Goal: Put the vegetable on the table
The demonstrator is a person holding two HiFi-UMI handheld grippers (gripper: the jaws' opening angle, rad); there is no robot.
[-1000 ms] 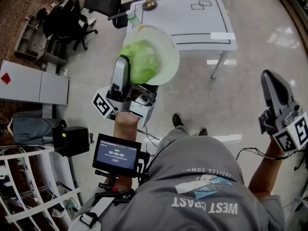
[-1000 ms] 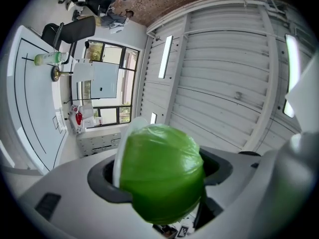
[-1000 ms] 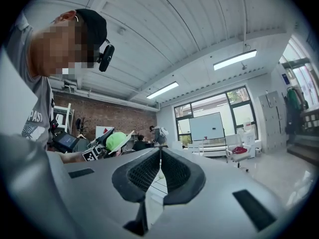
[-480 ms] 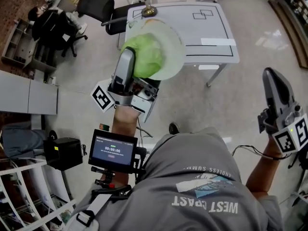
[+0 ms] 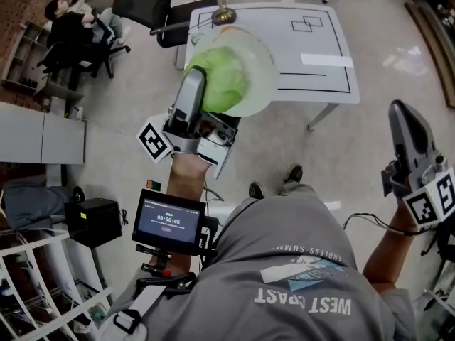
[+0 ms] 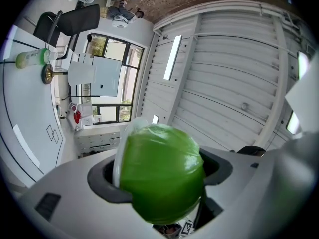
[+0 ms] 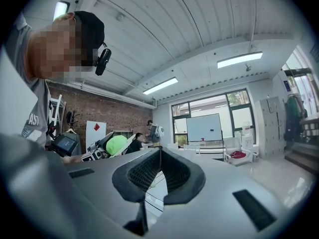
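Head view takes in a wide stretch of pale, shiny floor (image 5: 284, 148), bare between the person's shoes and the table and bare again on to the right of the table's leg. The white table (image 5: 320, 41) fills the upper middle. Its top is marked with thin black lines and is mostly bare, and its near edge and right corner stand free over the floor. A grey cabinet (image 5: 43, 130) lines the left side. A black office chair (image 5: 142, 2) stands near the table's far left corner, and a seated person (image 5: 67, 27) is further left. The wearer's grey shirt (image 5: 298, 275) covers the bottom of the view.

The left gripper (image 5: 202, 94) is held out in front, and its jaws stand wide and pinch a round green vegetable (image 5: 224, 84). A white dish (image 5: 259, 69) lies against the vegetable's far side. Both are up in the air, and from above they overlap the table's near left corner. The right gripper (image 5: 402, 119) is well off to the right over bare floor. Its jaws are pressed together at the tips with nothing between them.

A small screen (image 5: 169, 222) is mounted by the left forearm. A brass ornament (image 5: 222, 16) and a pale green bottle (image 6: 31, 59) stand on the table near its far left edge.
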